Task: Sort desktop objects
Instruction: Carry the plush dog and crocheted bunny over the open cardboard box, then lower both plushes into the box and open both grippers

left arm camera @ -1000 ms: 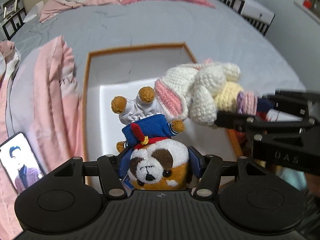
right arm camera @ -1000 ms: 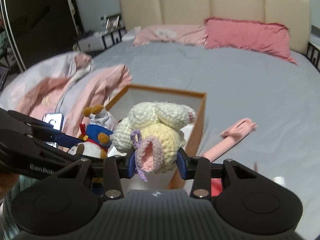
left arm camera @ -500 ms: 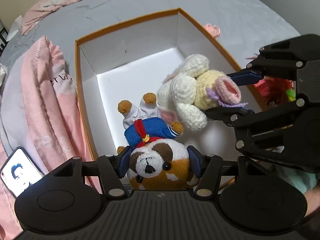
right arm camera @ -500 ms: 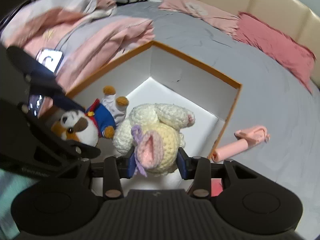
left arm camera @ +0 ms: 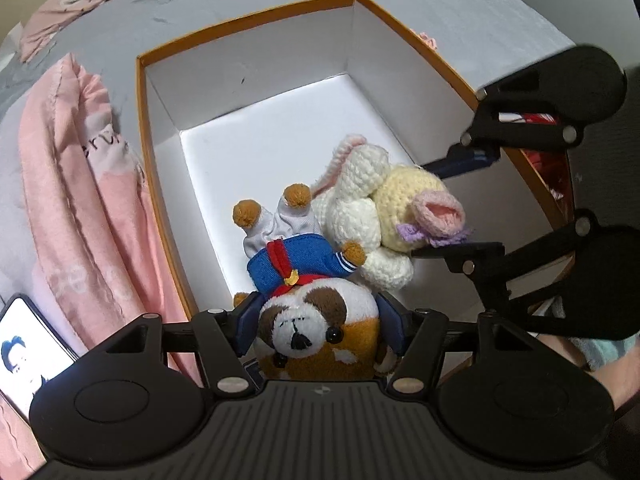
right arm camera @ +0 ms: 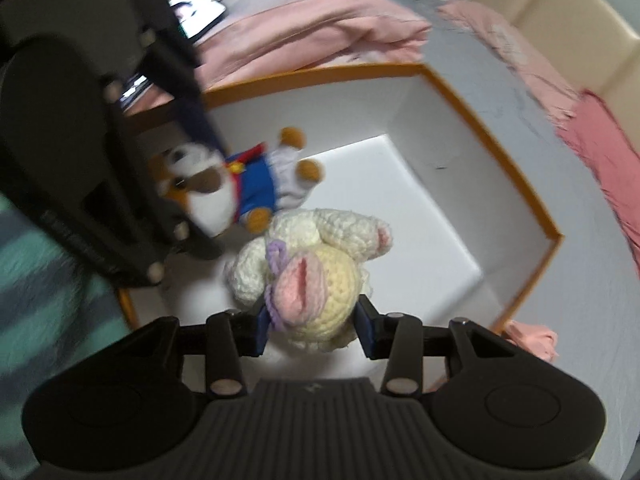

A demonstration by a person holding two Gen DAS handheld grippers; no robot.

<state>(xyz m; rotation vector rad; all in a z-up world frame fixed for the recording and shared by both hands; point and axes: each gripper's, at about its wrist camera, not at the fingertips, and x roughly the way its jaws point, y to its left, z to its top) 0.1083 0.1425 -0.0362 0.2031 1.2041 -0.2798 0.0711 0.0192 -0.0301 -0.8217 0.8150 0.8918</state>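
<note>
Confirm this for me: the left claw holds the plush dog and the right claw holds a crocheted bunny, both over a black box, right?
Not quite: the box is white inside with an orange rim, as the left wrist view shows. The left claw holds the plush dog, the right claw the crocheted bunny.

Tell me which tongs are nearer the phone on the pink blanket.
Left. The left tongs, shut on the dog plush, sit just right of the phone; the right tongs hold the crochet bunny farther right.

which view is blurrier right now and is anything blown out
Right wrist view: motion blur smears the plush dog, left gripper and bedding, though the crochet bunny in the right gripper stays fairly sharp. Left wrist view: crisp, with fisheye bending of the box rim; its white floor glares.
</note>
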